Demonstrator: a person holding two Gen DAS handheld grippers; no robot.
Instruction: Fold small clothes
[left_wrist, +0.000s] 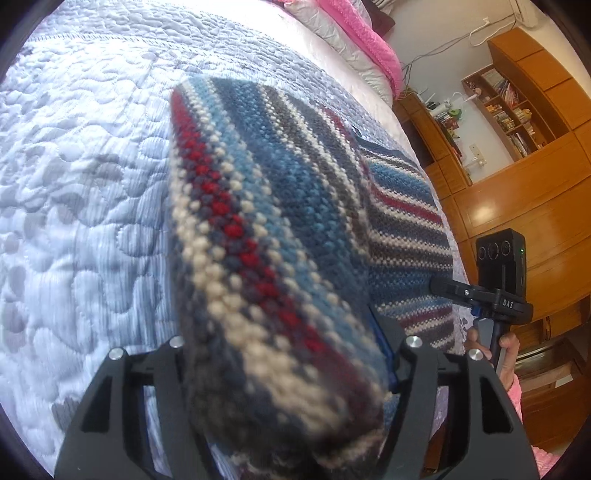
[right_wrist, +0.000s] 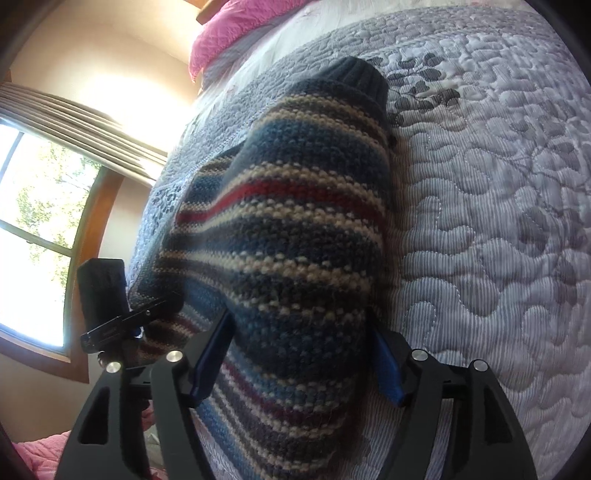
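In the left wrist view, the pale quilted bedspread (left_wrist: 81, 177) fills the left half of the frame, and from the centre down to the bottom edge a bunched fold of the striped knit sweater (left_wrist: 266, 236) rises between the fingers of the left gripper (left_wrist: 291, 373) — clamped on the wool, which is so close to the lens that it blurs and hides the finger pads almost wholly; only a sliver of blue pad shows at lower right. The rest of the sweater lies flat on the bed right of centre. At the right edge the right gripper (left_wrist: 443, 286) touches the sweater's edge, a hand (left_wrist: 508, 354) on its handle, with wooden shelving (left_wrist: 517, 122) behind. In the right wrist view, a bright window (right_wrist: 37, 229) sits at left and the left gripper (right_wrist: 162, 310) below it, its tips lost in the knit. The right gripper (right_wrist: 301, 354) pinches a thick sweater fold between its blue pads (right_wrist: 212, 354); the dark ribbed cuff (right_wrist: 358, 79) points to the upper centre, bedspread (right_wrist: 498, 221) to the right.
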